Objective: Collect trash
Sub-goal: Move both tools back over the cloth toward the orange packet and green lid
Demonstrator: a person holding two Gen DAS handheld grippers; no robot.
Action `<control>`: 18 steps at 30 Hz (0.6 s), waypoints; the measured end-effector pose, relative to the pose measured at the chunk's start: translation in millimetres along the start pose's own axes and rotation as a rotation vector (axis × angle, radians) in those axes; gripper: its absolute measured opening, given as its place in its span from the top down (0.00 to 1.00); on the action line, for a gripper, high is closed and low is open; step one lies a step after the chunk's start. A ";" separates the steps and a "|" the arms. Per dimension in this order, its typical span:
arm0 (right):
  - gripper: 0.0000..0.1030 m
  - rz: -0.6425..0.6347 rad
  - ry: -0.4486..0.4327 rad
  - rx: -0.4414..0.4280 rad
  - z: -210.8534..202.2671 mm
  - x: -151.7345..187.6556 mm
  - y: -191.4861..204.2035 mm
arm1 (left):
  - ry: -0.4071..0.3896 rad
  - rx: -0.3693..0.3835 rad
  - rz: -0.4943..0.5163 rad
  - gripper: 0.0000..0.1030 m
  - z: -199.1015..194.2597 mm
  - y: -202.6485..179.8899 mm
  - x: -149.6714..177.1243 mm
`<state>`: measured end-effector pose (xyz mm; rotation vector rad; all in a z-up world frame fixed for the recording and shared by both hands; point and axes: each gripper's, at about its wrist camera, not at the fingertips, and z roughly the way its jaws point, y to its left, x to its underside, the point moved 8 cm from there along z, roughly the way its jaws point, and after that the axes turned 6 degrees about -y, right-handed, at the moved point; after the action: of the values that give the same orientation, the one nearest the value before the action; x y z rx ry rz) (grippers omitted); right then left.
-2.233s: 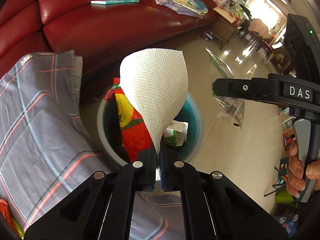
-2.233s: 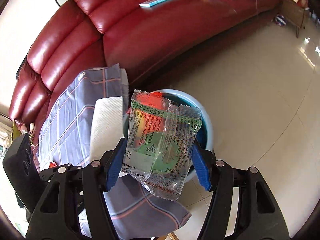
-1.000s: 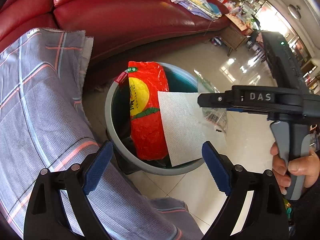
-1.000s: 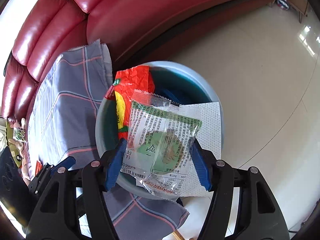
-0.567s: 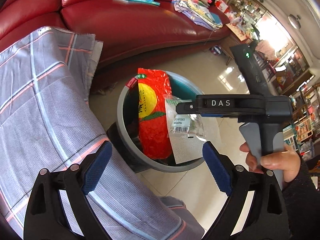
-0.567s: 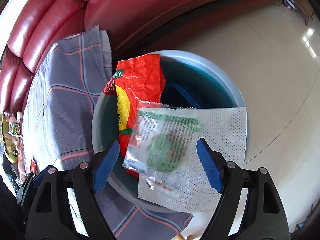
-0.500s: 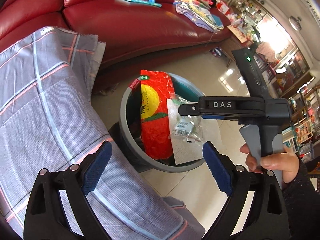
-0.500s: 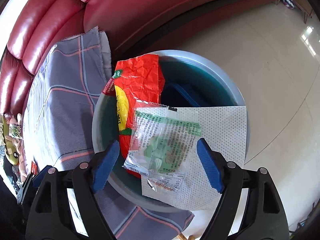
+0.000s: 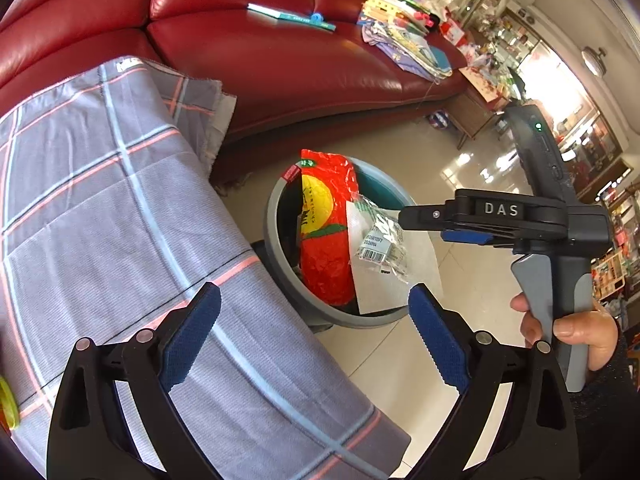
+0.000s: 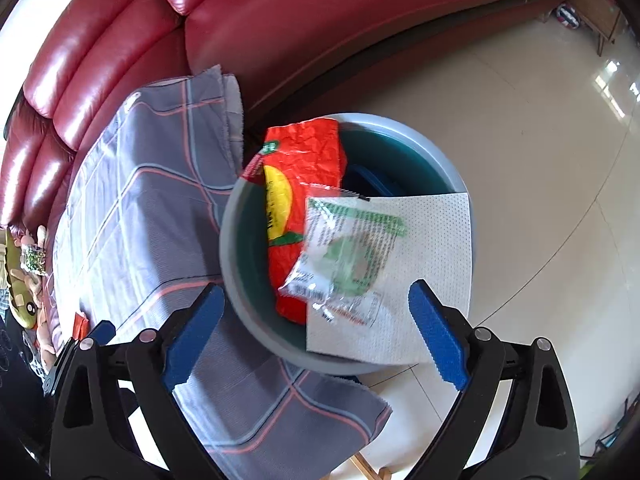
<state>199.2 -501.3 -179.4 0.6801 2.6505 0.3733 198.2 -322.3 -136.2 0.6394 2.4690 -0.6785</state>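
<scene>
A grey bin with a teal inside (image 10: 236, 216) stands on the floor by the sofa. In it stands a red and yellow snack bag (image 10: 296, 184). A white paper towel (image 10: 432, 280) lies across its rim, and a clear green-printed wrapper (image 10: 344, 260) lies on the towel. My right gripper (image 10: 312, 330) is open and empty above the bin. My left gripper (image 9: 312, 338) is open and empty, over the table edge left of the bin (image 9: 276, 240). The bag (image 9: 324, 232), the towel (image 9: 416, 272), the wrapper (image 9: 380, 236) and the right gripper's body (image 9: 500, 216) show in the left wrist view.
A grey plaid cloth (image 9: 100, 216) covers the table to the left of the bin. A red leather sofa (image 9: 260, 48) stands behind, with a book and a pile of papers on it. Shiny tiled floor (image 10: 540, 128) lies to the right. Toys (image 10: 24, 272) lie at the far left.
The left gripper opened and dropped the paper towel onto the bin, then drew back. The right gripper opened and the clear wrapper fell onto the towel.
</scene>
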 end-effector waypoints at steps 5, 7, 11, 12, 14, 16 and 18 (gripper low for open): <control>0.13 -0.028 -0.007 -0.005 -15.2 12.2 23.2 | -0.039 -0.021 -0.007 0.05 -29.3 10.5 3.6; 0.13 -0.043 -0.009 -0.010 -20.1 18.7 35.5 | -0.052 -0.032 -0.016 0.04 -41.6 17.1 6.1; 0.13 -0.088 -0.001 -0.019 -24.7 34.0 62.3 | -0.076 -0.058 -0.039 0.04 -63.2 35.6 14.4; 0.13 -0.100 0.004 -0.024 -25.0 38.0 69.7 | -0.080 -0.068 -0.044 0.04 -67.8 40.9 16.9; 0.13 -0.128 0.015 -0.028 -23.9 46.0 85.2 | -0.086 -0.087 -0.060 0.04 -77.1 51.9 22.2; 0.13 -0.160 0.029 -0.028 -21.2 54.2 101.3 | -0.095 -0.107 -0.082 0.04 -88.3 66.8 29.0; 0.13 -0.185 0.046 -0.032 -17.2 62.3 116.6 | -0.102 -0.125 -0.105 0.04 -97.6 81.4 34.6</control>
<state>188.7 -373.7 -142.4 0.4169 2.7167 0.3825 183.8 -194.1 -109.6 0.4203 2.4401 -0.5758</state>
